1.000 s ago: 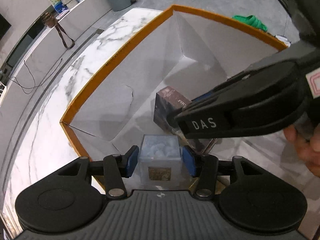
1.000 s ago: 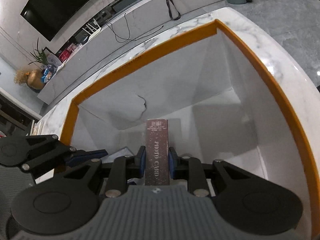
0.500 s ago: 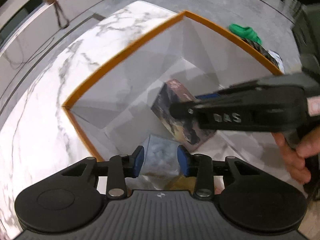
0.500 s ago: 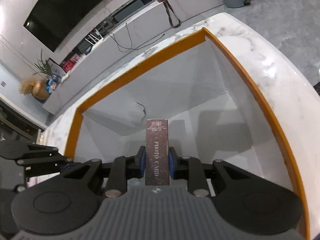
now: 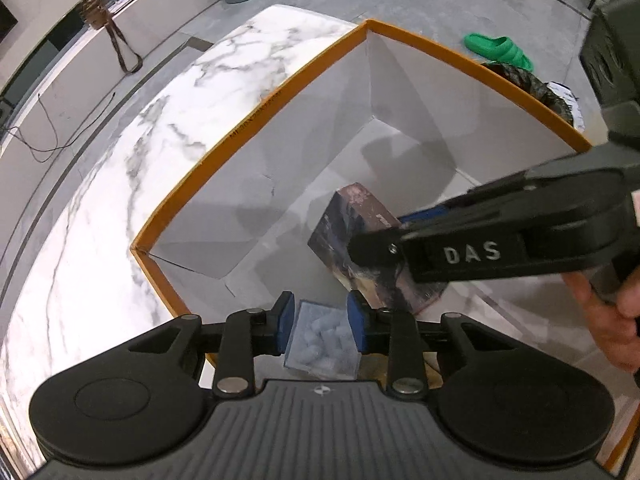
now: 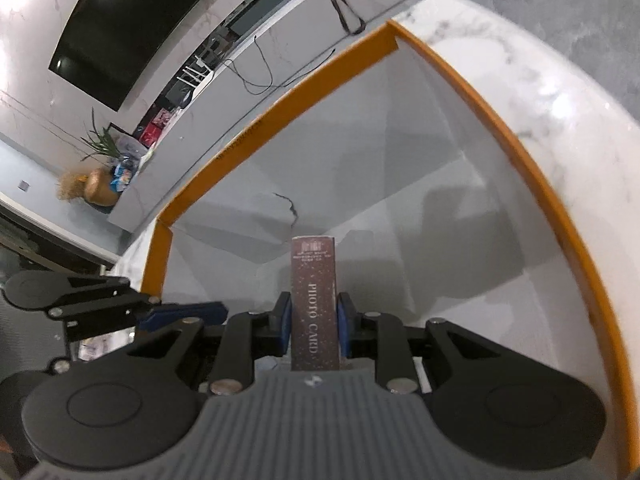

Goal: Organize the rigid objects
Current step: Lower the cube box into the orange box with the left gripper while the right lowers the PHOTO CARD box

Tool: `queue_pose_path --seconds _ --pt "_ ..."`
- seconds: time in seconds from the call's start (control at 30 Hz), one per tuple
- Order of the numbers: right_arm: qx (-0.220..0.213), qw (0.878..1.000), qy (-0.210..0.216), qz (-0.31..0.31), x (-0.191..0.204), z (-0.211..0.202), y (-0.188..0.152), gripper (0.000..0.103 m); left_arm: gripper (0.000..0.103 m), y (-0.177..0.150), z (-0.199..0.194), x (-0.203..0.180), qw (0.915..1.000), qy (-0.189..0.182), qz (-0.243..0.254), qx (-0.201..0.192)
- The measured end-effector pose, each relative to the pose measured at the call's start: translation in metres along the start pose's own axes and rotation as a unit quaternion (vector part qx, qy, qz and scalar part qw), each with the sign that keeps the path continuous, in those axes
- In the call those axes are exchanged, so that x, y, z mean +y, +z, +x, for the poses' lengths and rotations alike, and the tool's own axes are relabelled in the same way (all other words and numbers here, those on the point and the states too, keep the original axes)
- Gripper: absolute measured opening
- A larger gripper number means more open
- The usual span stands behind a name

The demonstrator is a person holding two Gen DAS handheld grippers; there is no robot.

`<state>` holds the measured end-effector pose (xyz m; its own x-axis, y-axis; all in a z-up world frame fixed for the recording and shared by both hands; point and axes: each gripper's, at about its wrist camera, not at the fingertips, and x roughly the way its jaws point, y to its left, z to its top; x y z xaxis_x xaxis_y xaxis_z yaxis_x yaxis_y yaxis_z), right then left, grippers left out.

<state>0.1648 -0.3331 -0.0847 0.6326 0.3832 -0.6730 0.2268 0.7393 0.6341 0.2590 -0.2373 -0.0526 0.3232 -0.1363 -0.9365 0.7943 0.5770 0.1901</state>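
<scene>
The left gripper [image 5: 319, 322] has just been closing — its blue pads now clamp the clear cube [image 5: 320, 338] between them. The right gripper [image 6: 313, 326] stays clenched on the photo card box [image 6: 314, 300] — held upright over the orange-rimmed box [image 6: 520, 152].

Left black plastic two-finger gripper [image 5: 320, 322] – blue pads, silver pivot screws, ribbed grey body. Right black plastic two-finger gripper [image 6: 310, 326] – same build, white "DAS" lettering on side.
</scene>
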Motion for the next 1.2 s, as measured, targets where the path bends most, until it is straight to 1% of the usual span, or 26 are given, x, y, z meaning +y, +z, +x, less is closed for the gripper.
queue_pose_path --seconds 0.17,0.27,0.37,0.47,0.5,0.57,0.63,0.67,0.7,0.73,0.8,0.87,0.97,1.0,1.03,1.07,1.2 --pt "0.011 0.999 0.031 0.009 -0.005 -0.002 -0.001 0.022 0.036 -0.001 0.002 -0.001 1.0 0.008 0.001 0.001" --pt "-0.002 1.0 0.022 0.005 -0.004 -0.005 -0.001 0.022 0.036 0.0 0.006 -0.002 0.9998 0.017 0.003 0.009" --pt "0.008 1.0 0.013 0.002 -0.003 -0.002 -0.001 0.022 0.036 -0.002 0.011 -0.006 0.9992 0.028 0.019 0.02" --pt "0.022 1.0 -0.006 -0.01 0.002 0.002 -0.002 0.025 0.036 -0.003 0.016 -0.014 0.9982 0.028 0.047 0.026" --pt "0.022 1.0 -0.016 -0.015 0.003 0.003 -0.002 0.027 0.036 -0.004 0.017 -0.016 0.9977 0.03 0.054 0.028" --pt "0.025 0.999 -0.033 -0.025 0.004 0.004 -0.003 0.029 0.036 -0.004 0.018 -0.017 0.9969 0.03 0.065 0.032" --pt "0.027 0.997 -0.054 -0.036 0.007 0.006 -0.004 0.035 0.035 -0.005 0.018 -0.019 0.9961 0.03 0.075 0.035" --pt "0.031 0.996 -0.067 -0.042 0.01 0.009 -0.005 0.041 0.035 -0.007 0.019 -0.019 0.9958 0.028 0.079 0.038" --pt "0.035 0.995 -0.084 -0.05 0.011 0.011 -0.006 0.045 0.034 -0.008 0.019 -0.019 0.9954 0.027 0.083 0.04" --pt "0.04 0.992 -0.099 -0.06 0.013 0.014 -0.006 0.045 0.034 -0.009 0.019 -0.02 0.995 0.027 0.087 0.041" --pt "0.041 0.99 -0.111 -0.071 0.016 0.015 -0.007 0.044 0.034 -0.011 0.019 -0.019 0.9944 0.027 0.091 0.045" --pt "0.04 0.99 -0.111 -0.072 0.015 0.015 -0.006 0.044 0.034 -0.011 0.019 -0.017 0.9951 0.028 0.085 0.042" --pt "0.042 0.99 -0.109 -0.074 0.015 0.015 -0.006 0.042 0.034 -0.011 0.014 -0.011 0.9969 0.028 0.069 0.026" --pt "0.041 0.99 -0.11 -0.074 0.016 0.016 -0.005 0.036 0.034 -0.009 0.014 -0.011 0.9972 0.025 0.066 0.024" --pt "0.042 0.99 -0.111 -0.075 0.016 0.016 -0.005 0.034 0.034 -0.009 0.012 -0.009 0.9975 0.025 0.063 0.023" --pt "0.044 0.99 -0.107 -0.076 0.016 0.016 -0.006 0.03 0.034 -0.01 0.01 -0.011 0.9975 0.027 0.061 0.021" --pt "0.052 0.99 -0.096 -0.09 0.022 0.02 -0.008 0.023 0.034 -0.01 0.01 -0.009 0.9974 0.032 0.06 0.023"
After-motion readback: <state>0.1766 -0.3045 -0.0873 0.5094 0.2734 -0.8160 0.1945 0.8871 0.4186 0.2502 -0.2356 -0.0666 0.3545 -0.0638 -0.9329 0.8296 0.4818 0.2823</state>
